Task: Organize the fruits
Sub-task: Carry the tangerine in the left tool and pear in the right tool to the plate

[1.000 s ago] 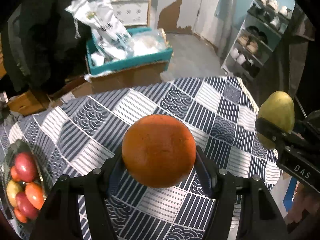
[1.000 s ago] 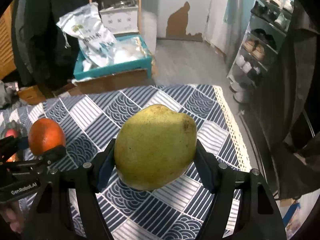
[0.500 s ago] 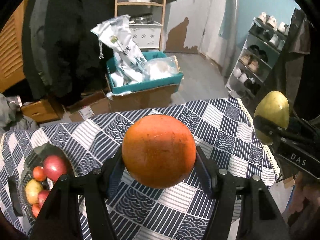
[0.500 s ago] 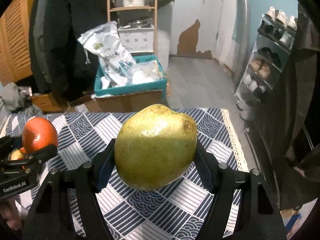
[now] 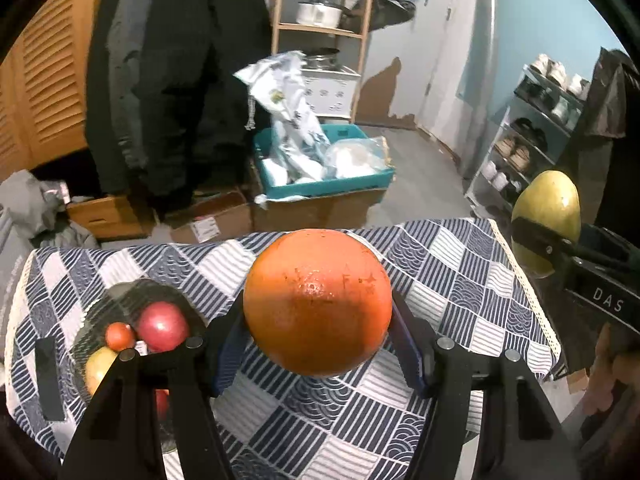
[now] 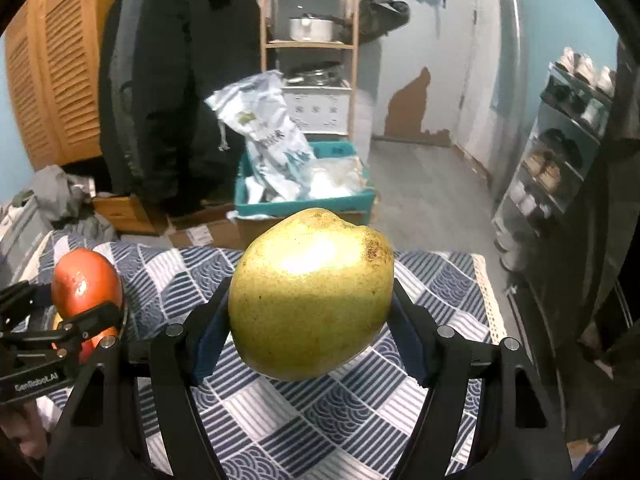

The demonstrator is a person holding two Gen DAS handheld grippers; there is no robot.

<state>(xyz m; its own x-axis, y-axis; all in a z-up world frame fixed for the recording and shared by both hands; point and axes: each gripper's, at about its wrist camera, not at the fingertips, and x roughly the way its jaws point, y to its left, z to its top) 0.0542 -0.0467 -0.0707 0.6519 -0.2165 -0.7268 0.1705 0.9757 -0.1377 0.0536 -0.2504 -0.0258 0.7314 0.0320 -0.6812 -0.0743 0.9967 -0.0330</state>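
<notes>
We've lifted both grippers higher off the table [image 5: 460, 280], left gripper [image 5: 318, 334] clamped on the orange [image 5: 318, 300], right gripper [image 6: 310, 336] on the pear [image 6: 312, 296], neither yet in the fruit bowl [image 5: 100, 300] near the table's left edge.

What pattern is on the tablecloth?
The tablecloth has navy and white squares of stripes and wave arcs, clearest in the left wrist view.

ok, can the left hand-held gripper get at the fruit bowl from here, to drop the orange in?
Probably yes. The left hand-held gripper is shut on the orange, above the tablecloth. The bowl lies lower left with nothing between. The right hand-held gripper with its pear is off on the other side.
</notes>
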